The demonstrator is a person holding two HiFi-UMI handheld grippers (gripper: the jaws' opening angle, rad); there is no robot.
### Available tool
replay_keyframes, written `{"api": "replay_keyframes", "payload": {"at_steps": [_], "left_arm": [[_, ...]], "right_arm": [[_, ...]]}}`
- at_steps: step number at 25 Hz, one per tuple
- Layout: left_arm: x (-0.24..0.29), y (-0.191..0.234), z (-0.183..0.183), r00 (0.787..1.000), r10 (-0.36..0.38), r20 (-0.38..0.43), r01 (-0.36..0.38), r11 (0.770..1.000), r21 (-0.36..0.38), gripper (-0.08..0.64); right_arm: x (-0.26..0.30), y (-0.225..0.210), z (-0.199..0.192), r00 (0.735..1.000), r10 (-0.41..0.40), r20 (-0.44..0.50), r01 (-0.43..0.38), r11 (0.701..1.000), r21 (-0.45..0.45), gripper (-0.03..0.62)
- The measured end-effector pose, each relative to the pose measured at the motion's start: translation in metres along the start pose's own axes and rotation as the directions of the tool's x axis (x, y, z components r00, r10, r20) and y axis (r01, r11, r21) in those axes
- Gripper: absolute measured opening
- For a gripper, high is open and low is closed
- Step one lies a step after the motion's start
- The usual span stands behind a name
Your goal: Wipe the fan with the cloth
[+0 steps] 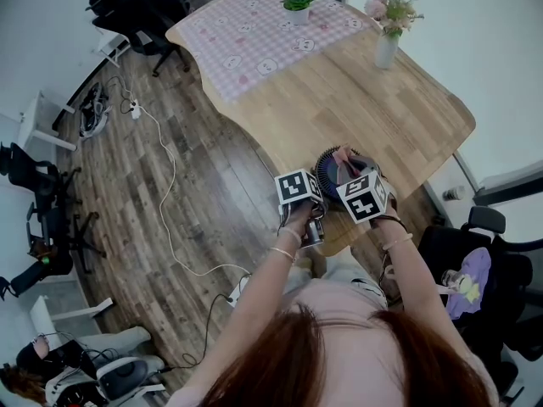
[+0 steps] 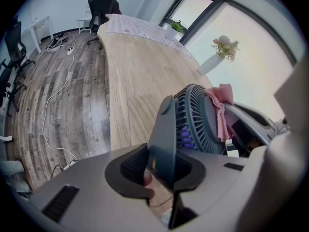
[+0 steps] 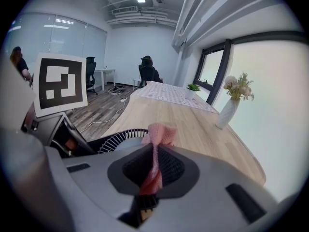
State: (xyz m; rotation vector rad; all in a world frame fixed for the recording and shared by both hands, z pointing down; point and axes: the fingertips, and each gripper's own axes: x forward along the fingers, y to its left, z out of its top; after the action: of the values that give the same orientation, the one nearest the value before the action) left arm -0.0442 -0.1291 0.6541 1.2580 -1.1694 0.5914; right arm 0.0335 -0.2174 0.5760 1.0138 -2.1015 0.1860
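Gripping fan [image 2: 193,120] by stand, left tongs [image 2: 161,173]; right tongs [image 3: 152,170] clamp cloth [image 3: 159,134] at grille; vase [image 3: 227,112], plant [image 3: 192,92] beyond.

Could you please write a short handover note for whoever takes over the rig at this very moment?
Left gripper: shut on the stand of the fan, which sits at the near edge of the table.
Right gripper: shut on the pink cloth, which is draped against the fan's head.
Done: both grips. How much is wiped cannot be told.
Left: wipe the fan.
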Motion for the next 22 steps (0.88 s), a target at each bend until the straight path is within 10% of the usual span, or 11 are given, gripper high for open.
{"api": "replay_keyframes", "payload": {"at_steps": [22], "left_arm": [[0.001,0.002,0.0,1.0,-0.008,0.009,0.008,1.0,0.001,0.087]], "right_arm": [[-0.01,-0.007,-0.013,0.998,-0.059,-0.01,0.059,0.998,0.021,0.026]]}}
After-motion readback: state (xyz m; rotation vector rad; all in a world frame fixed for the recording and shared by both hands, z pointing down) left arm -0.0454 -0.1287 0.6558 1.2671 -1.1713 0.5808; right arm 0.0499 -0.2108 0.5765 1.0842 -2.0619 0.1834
